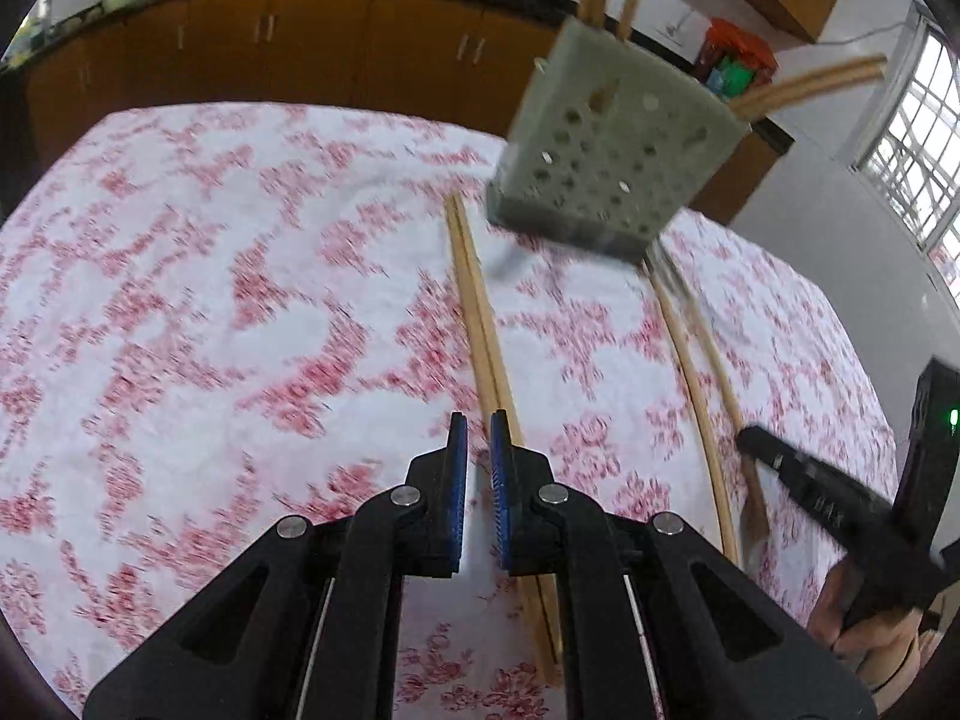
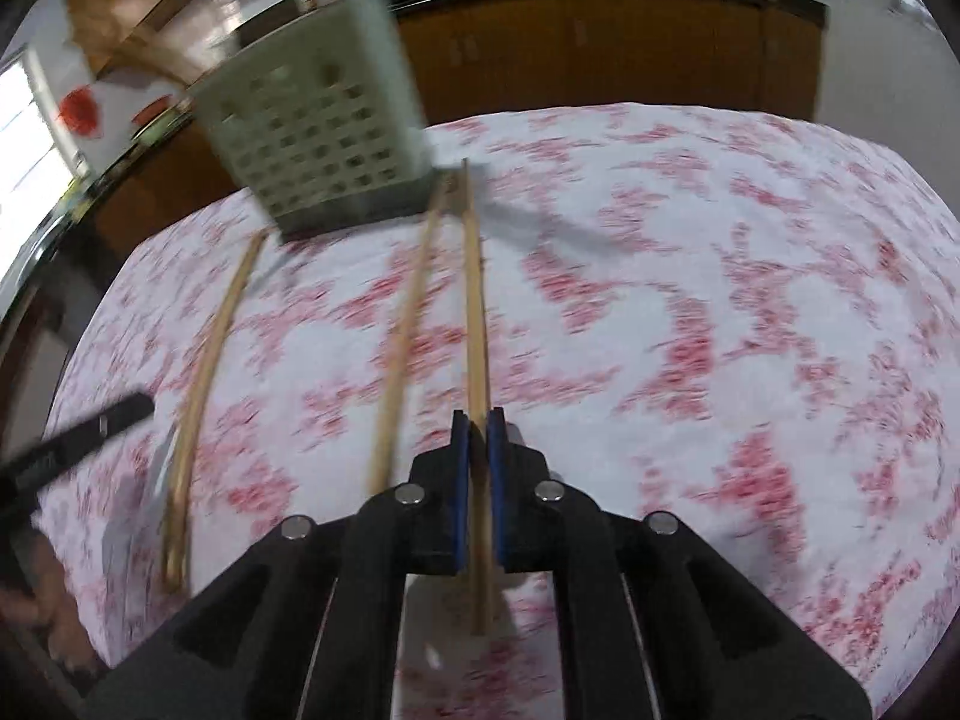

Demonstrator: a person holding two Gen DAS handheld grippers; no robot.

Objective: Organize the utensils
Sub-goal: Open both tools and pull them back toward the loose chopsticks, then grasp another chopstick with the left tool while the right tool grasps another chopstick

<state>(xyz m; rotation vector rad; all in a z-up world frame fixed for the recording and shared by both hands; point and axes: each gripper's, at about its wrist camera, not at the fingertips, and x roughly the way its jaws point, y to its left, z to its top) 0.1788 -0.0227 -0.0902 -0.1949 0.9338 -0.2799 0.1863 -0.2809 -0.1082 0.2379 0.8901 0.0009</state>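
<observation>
A grey-green perforated utensil holder (image 1: 606, 144) (image 2: 312, 138) stands on the far part of the table with several chopsticks sticking out of it. A pair of wooden chopsticks (image 1: 480, 312) (image 2: 204, 360) lies on the floral cloth and runs toward me. My left gripper (image 1: 478, 438) (image 2: 141, 405) is shut just left of that pair, with only cloth showing in the slit. Two more chopsticks lie to the right. My right gripper (image 2: 478, 420) (image 1: 750, 441) is shut on one chopstick (image 2: 476, 300), which runs straight between its blue pads. The other chopstick (image 2: 408, 330) lies loose beside it.
The table carries a white cloth with red flowers (image 1: 240, 300). Behind it runs a row of brown cabinets (image 1: 300, 54) under a dark counter with pots and bowls. A window (image 1: 918, 138) is at the right. A person's hand (image 1: 870, 630) holds the right gripper.
</observation>
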